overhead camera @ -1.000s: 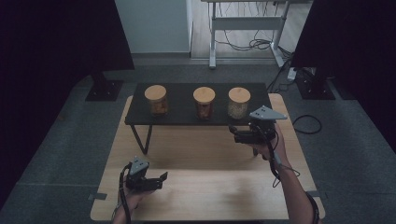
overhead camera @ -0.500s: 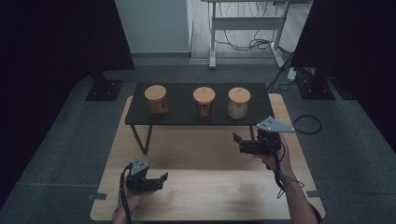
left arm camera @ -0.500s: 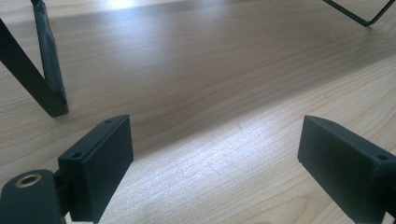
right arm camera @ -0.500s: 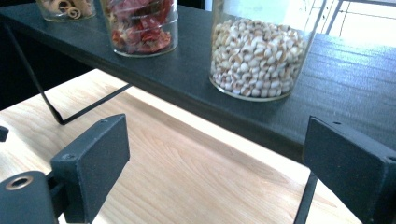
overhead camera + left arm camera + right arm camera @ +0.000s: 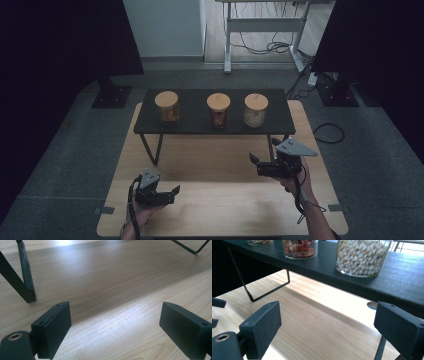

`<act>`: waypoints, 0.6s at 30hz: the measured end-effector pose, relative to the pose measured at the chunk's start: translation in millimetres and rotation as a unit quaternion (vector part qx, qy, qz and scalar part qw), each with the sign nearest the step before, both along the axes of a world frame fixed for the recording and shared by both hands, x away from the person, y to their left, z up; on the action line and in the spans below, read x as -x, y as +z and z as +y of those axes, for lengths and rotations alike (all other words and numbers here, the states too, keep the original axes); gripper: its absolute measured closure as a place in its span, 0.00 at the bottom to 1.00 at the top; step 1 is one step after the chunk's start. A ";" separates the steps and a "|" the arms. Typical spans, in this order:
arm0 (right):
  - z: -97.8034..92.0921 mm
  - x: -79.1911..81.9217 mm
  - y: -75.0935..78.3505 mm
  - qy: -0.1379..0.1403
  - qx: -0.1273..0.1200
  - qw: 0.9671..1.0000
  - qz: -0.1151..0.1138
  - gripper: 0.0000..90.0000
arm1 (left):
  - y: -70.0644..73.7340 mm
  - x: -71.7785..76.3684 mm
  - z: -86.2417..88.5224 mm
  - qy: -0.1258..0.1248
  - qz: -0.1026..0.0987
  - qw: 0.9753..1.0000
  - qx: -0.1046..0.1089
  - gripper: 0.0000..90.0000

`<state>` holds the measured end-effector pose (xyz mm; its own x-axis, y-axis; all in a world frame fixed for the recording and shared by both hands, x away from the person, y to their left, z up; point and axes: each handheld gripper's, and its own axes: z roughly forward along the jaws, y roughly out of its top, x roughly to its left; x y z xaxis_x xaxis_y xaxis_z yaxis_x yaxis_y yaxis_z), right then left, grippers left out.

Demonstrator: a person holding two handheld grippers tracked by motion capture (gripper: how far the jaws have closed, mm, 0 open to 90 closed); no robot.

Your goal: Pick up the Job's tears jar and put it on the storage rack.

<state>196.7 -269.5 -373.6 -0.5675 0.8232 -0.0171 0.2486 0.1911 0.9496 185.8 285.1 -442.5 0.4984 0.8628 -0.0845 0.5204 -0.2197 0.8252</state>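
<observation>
Three glass jars with wooden lids stand in a row on a low black shelf (image 5: 280, 120): a left jar (image 5: 166, 107) with orange contents, a middle jar (image 5: 218, 110) with red contents (image 5: 299, 248) and a right jar (image 5: 256, 110) of pale nuts (image 5: 362, 257). My right gripper (image 5: 256, 165) hovers open over the wooden table (image 5: 220, 210), in front of the shelf's right end and pointing left. Its jaws (image 5: 327, 325) hold nothing. Near the table's front left, my left gripper (image 5: 173, 194) rests low and open, its jaws (image 5: 115, 327) wide apart over bare wood.
The shelf stands on thin black wire legs (image 5: 25, 285) (image 5: 259, 297). Dark grey floor surrounds the table. A white desk frame with cables (image 5: 265, 30) and black stand bases (image 5: 110, 95) lie beyond it.
My right gripper has drawn back from the shelf toward the table's near edge and sunk lower. The left gripper has stayed put.
</observation>
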 end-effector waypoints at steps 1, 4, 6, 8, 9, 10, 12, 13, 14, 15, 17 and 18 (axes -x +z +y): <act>0.0 1.4 -2.4 0.000 -0.001 1.000 0.000 0.07 | 0.0 0.0 0.0 0.000 0.000 1.000 0.000 0.11; -0.5 5.4 -10.2 0.001 -0.004 1.000 0.002 0.07 | 0.0 0.0 0.1 0.000 0.000 1.000 0.000 0.11; -1.5 7.5 -16.1 0.002 -0.009 1.000 0.005 0.07 | 0.0 -0.3 0.3 0.000 0.001 1.000 -0.001 0.11; -1.8 9.8 -21.6 0.001 -0.011 1.000 0.008 0.07 | -0.2 -0.5 0.1 0.000 0.002 1.000 -0.001 0.11; -2.1 10.8 -24.2 0.001 -0.013 1.000 0.010 0.07 | -0.5 -0.4 -0.1 0.001 0.002 1.000 -0.001 0.11; -2.5 11.8 -26.9 0.001 -0.013 1.000 0.011 0.07 | -0.7 -0.4 -0.1 0.000 0.002 1.000 0.000 0.11; -3.4 13.7 -32.3 0.001 -0.016 1.000 0.014 0.07 | -0.7 -0.5 -0.5 0.000 0.002 1.000 -0.001 0.11; -3.2 14.7 -35.2 0.000 -0.015 1.000 0.016 0.07 | -1.1 -0.8 -0.8 0.000 0.002 1.000 -0.001 0.11; -2.7 15.3 -37.8 -0.001 -0.012 1.000 0.018 0.07 | -1.2 -1.0 -1.1 0.000 0.003 1.000 -0.002 0.11; -2.7 15.5 -39.5 -0.001 -0.012 1.000 0.019 0.07 | -1.3 -1.1 -1.4 0.000 0.003 1.000 -0.002 0.11; -2.5 16.0 -43.5 0.000 -0.012 1.000 0.023 0.06 | -1.7 -1.6 -2.0 -0.002 0.004 1.000 -0.003 0.11; -2.2 16.3 -46.6 0.000 -0.011 1.000 0.025 0.06 | -1.7 -1.7 -2.3 -0.002 0.004 1.000 -0.004 0.11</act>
<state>180.5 -271.7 -420.2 -0.5675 0.8228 0.0306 0.2965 0.1696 0.9399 187.5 282.9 -444.2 0.5010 0.8615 -0.0827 0.5267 -0.2277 0.8190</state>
